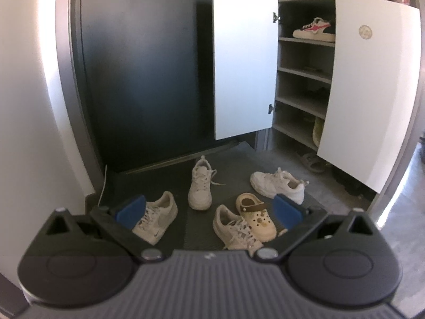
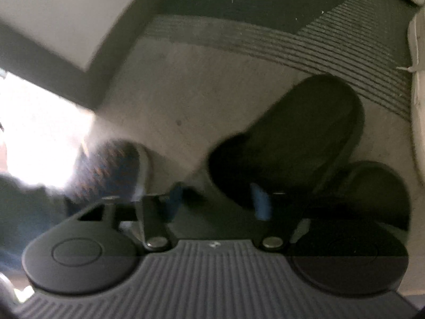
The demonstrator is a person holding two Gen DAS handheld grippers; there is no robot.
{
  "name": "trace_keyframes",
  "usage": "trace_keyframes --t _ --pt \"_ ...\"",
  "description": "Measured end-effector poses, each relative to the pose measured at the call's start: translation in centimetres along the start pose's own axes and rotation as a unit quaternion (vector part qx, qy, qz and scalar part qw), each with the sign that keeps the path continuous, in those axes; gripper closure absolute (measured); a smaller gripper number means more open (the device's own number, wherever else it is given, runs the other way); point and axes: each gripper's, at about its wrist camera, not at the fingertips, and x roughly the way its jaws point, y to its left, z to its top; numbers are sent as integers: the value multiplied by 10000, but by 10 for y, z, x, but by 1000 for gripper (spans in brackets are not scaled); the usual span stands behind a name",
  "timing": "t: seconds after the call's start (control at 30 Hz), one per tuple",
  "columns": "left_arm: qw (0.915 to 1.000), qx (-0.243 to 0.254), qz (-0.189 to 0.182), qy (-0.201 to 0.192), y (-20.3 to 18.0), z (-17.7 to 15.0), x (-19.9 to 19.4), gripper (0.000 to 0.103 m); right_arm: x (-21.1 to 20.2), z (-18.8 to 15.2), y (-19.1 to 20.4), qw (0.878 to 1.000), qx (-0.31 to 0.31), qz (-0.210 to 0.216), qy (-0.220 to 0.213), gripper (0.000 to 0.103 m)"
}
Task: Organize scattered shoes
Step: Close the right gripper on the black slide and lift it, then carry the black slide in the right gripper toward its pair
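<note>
In the left wrist view, several pale shoes lie scattered on a dark mat (image 1: 164, 178): white sneakers (image 1: 156, 218), (image 1: 200, 186), (image 1: 279, 186), another one (image 1: 233, 228) and a cream clog (image 1: 255, 218). My left gripper (image 1: 209, 210) hangs open above them and holds nothing. The blurred right wrist view looks steeply down at a black slipper (image 2: 292, 138) lying on a second one (image 2: 372, 191). My right gripper (image 2: 217, 202) is at its near rim. The blue pads (image 2: 261, 202) stand partly apart, with the rim between them and floor showing beside the left pad.
A shoe cabinet has both white doors (image 1: 244, 61) swung open, with a red and white sneaker (image 1: 314, 29) on its top shelf. A grey sandal (image 1: 312, 160) lies beneath it. A person's patterned foot (image 2: 106, 170) stands left of my right gripper. White shoes (image 2: 417, 106) line the right edge.
</note>
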Motion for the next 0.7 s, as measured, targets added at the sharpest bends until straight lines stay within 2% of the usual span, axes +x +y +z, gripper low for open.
trace_keyframes --t 0.03,0.07,0.13,0.2,0.23,0.27,0.3,0.33,0.4,0.43,0.5,0.53,0.6,0.67,0.7 --pt "10000 -12 -12 -4 0 0 -1 0 -9 3 -5 9985 389 159 -361 96" --pt "10000 -66 -56 4 1 0 -3 0 -16 4 -9 9950 700 300 -641 100" --pt "9998 -138 -130 -19 1 0 -6 0 -33 1 -21 9771 1524 742 -1283 100" --pt "9993 -257 -251 -60 3 1 -13 0 -42 -4 -30 9591 2172 921 -1566 100" --pt "9990 -308 -301 -84 4 1 -16 0 -49 -5 -32 9538 2273 947 -1723 100" --pt "9990 -311 -295 -121 3 1 -18 0 -54 -5 -31 9545 2189 920 -1807 99" --pt "9990 -309 -288 -156 3 1 -21 0 -58 -2 -28 9618 1929 821 -1759 99" --pt "9991 -273 -278 -178 2 0 -23 0 -62 3 -21 9751 1447 622 -1561 97" --pt "9993 -182 -266 -204 -1 -2 -26 0 -64 9 -8 9913 594 246 -1145 97" --pt "9994 -133 -235 -223 -2 -3 -26 0 -64 12 -1 9952 185 92 -954 97" --pt "9995 -97 -189 -232 -4 -3 -27 0 -63 13 6 9975 -258 27 -658 95" --pt "9996 -107 -182 -213 -4 -3 -26 0 -60 14 9 9982 -477 16 -376 89" --pt "9996 -175 -183 -156 -3 -2 -23 0 -50 10 13 9960 -881 -113 91 71" --pt "9996 -219 -167 -107 -2 -1 -20 0 -44 6 15 9922 -1190 -256 283 37" --pt "9996 -235 -155 -81 -2 0 -18 0 -38 2 15 9906 -1288 -319 320 31"
